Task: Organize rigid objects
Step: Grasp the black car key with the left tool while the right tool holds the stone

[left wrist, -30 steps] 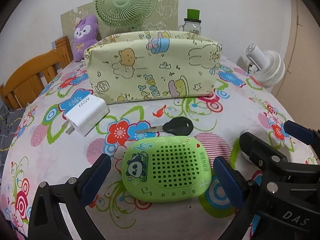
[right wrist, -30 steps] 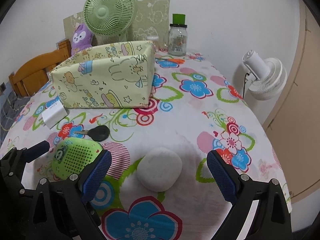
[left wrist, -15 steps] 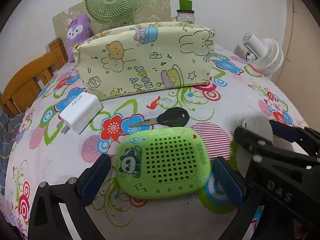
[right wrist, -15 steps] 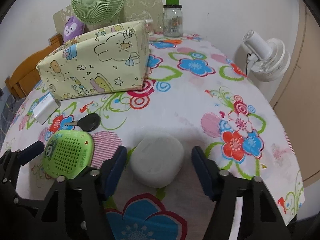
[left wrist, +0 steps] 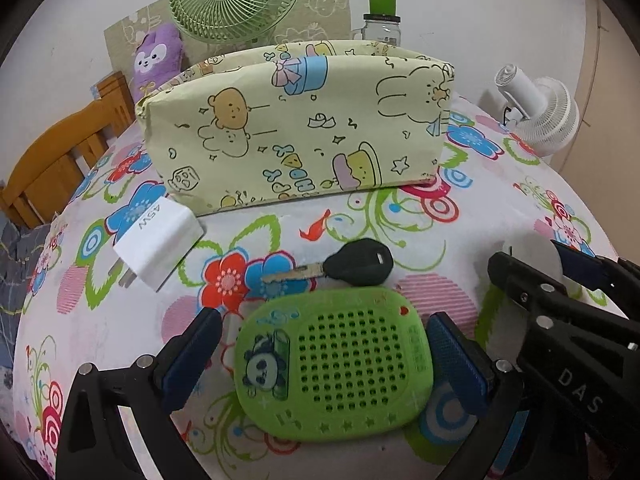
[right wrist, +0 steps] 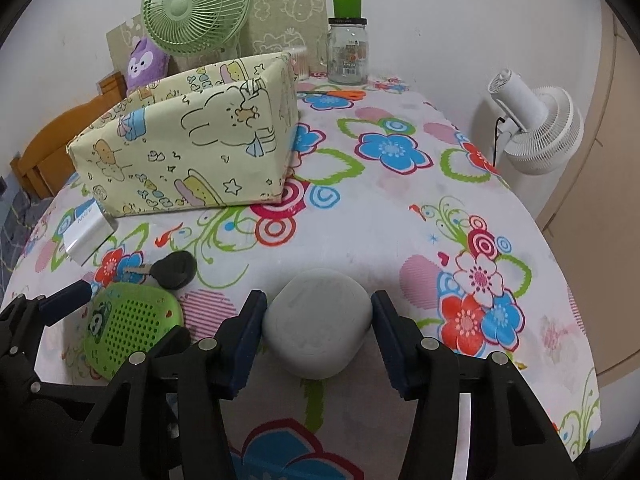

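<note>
Where the flowered tablecloth (right wrist: 400, 208) ends, a white fan (right wrist: 536, 128) stands.

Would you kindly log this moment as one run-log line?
right gripper: just closed on white case | left gripper: open around green speaker | key, charger: on table

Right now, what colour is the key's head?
Black, with a silver blade; the key shows best in the left wrist view.

A white wall (right wrist: 460, 20) backs the flower-clothed table (right wrist: 400, 208); wooden chair (left wrist: 60, 160) alongside.
</note>
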A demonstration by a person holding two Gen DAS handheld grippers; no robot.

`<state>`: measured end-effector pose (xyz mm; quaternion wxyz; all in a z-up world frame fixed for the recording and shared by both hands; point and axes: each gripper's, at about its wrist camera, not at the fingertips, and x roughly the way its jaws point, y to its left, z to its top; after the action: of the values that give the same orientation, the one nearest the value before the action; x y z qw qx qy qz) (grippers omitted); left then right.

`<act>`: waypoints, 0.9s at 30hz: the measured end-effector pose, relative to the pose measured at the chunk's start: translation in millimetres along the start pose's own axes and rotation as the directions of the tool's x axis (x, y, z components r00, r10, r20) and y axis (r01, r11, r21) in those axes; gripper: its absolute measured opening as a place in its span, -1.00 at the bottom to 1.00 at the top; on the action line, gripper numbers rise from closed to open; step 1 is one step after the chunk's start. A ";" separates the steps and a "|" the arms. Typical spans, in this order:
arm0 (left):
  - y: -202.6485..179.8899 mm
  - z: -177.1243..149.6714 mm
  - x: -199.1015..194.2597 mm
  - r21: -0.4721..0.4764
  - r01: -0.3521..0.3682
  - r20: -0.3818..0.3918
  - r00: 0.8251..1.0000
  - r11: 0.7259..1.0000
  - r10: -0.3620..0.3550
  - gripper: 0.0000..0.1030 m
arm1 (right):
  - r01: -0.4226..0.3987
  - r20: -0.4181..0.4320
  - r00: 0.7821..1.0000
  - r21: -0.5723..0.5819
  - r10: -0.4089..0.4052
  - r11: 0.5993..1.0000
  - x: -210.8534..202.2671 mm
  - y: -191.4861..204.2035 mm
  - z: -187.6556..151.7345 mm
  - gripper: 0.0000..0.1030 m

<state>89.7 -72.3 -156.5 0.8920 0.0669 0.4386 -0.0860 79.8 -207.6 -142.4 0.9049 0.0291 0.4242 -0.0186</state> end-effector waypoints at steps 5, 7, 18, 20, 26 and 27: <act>-4.2 7.2 7.5 0.010 -0.004 -0.004 1.000 1.000 0.004 0.99 | -0.005 -0.005 1.000 0.007 0.005 1.000 5.7 -3.9 6.5 0.10; -5.3 10.1 10.5 0.011 -0.002 -0.001 1.000 1.000 0.002 0.99 | -0.007 -0.007 1.000 0.012 0.007 1.000 7.8 -5.4 8.3 0.10; -2.3 24.3 24.5 -0.022 0.052 -0.033 0.998 0.998 -0.053 0.96 | -0.022 -0.003 1.000 0.041 0.022 0.999 18.3 -11.0 21.9 0.10; -2.4 24.7 24.2 -0.026 0.049 -0.031 0.998 0.998 -0.049 0.91 | -0.024 -0.001 1.000 0.038 0.024 0.999 19.5 -10.5 23.1 0.10; -4.7 25.2 20.2 -0.016 0.062 -0.014 0.998 0.998 -0.062 0.58 | -0.040 -0.011 0.999 0.055 0.040 0.998 23.4 -11.8 24.0 0.10; -5.3 25.3 19.5 -0.014 0.064 -0.009 0.998 0.998 -0.064 0.50 | -0.038 -0.011 0.999 0.053 0.039 0.998 23.4 -11.6 24.2 0.10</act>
<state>119.8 -84.2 -156.8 0.8871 0.0472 0.4454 -0.1115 112.6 -221.1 -145.4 0.9014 0.0614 0.4285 -0.0123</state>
